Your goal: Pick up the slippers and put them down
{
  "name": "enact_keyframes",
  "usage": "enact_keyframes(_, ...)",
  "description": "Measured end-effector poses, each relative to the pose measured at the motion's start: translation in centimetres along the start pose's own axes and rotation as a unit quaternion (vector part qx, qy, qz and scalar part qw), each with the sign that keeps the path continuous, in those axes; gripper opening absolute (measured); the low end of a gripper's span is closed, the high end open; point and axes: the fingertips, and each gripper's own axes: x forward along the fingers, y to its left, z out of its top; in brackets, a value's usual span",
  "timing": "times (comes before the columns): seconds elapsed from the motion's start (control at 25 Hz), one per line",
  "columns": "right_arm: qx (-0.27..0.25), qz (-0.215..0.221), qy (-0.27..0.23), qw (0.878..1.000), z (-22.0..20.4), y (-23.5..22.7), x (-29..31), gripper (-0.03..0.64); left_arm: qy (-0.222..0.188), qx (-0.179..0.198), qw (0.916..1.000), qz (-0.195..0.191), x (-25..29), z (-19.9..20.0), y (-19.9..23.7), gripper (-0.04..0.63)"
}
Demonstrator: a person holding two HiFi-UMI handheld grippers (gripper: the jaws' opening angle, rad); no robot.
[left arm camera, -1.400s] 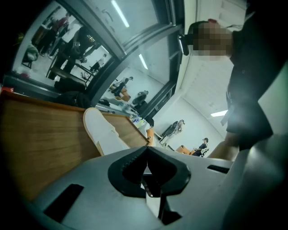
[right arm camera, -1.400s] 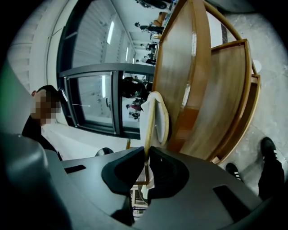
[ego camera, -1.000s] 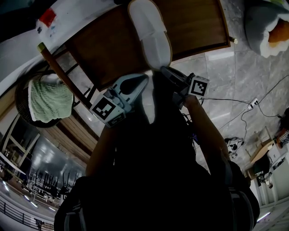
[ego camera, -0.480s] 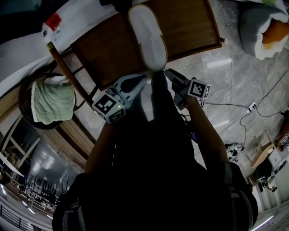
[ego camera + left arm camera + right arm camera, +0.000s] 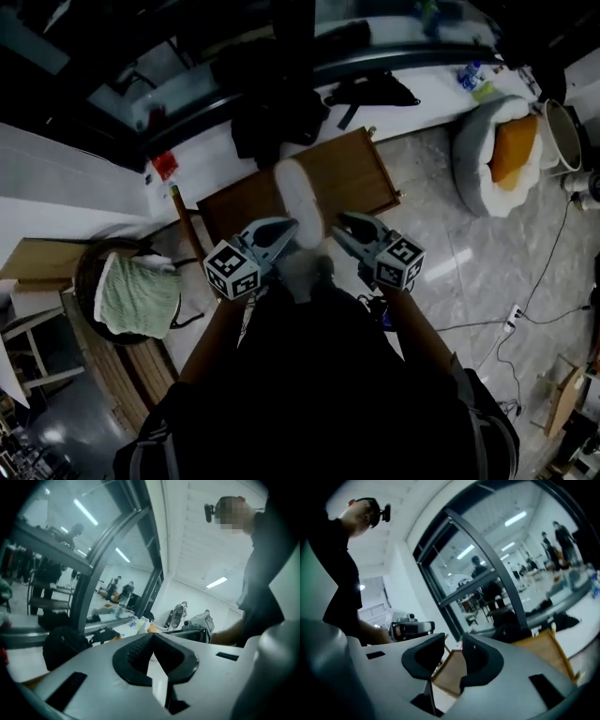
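Note:
A white slipper [image 5: 296, 190] lies flat on the brown wooden table [image 5: 349, 173], toe pointing away. A second pale shape [image 5: 300, 273] shows at the table's near edge between my arms; I cannot tell what it is. My left gripper [image 5: 284, 228] [image 5: 151, 637] hangs above the near end of the slipper, its jaws shut with nothing between them. My right gripper [image 5: 340, 223] [image 5: 453, 641] hovers beside it to the right. Its jaws stand apart and are closing, with nothing between them; only the table [image 5: 449, 668] shows through the gap. Neither gripper touches the slipper.
A green cloth [image 5: 137, 295] lies in a dark round basket at the left. A white pet bed with an orange cushion [image 5: 502, 150] sits on the marble floor at the right. Cables [image 5: 521, 315] trail over the floor. Dark bags [image 5: 279, 108] lie on the white ledge behind the table.
Both grippers have risen well away from the table and rolled. The head view has pulled back, so the table and slipper look smaller and more of the room shows.

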Motion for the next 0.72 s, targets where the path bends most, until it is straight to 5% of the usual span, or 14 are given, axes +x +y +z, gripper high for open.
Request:
enact_keyframes(0.16,-0.108,0.040,-0.074,0.991,8.0,4.2,-1.4,0.089,-0.034,0.051,0.9981,0.003,-0.7,6.0,-2.4,0.012)
enact_keyframes(0.36,-0.171,0.084,-0.118,0.975,12.5,7.7,-3.3,0.056,-0.076,0.094,0.9925,0.018,-2.3,10.2,-4.8,0.011)
enact_keyframes(0.72,-0.201,0.147,-0.124,0.961,12.7,14.2,-3.9,0.028,-0.119,0.137,0.9833,0.009,-7.7,10.9,-11.6,0.011)
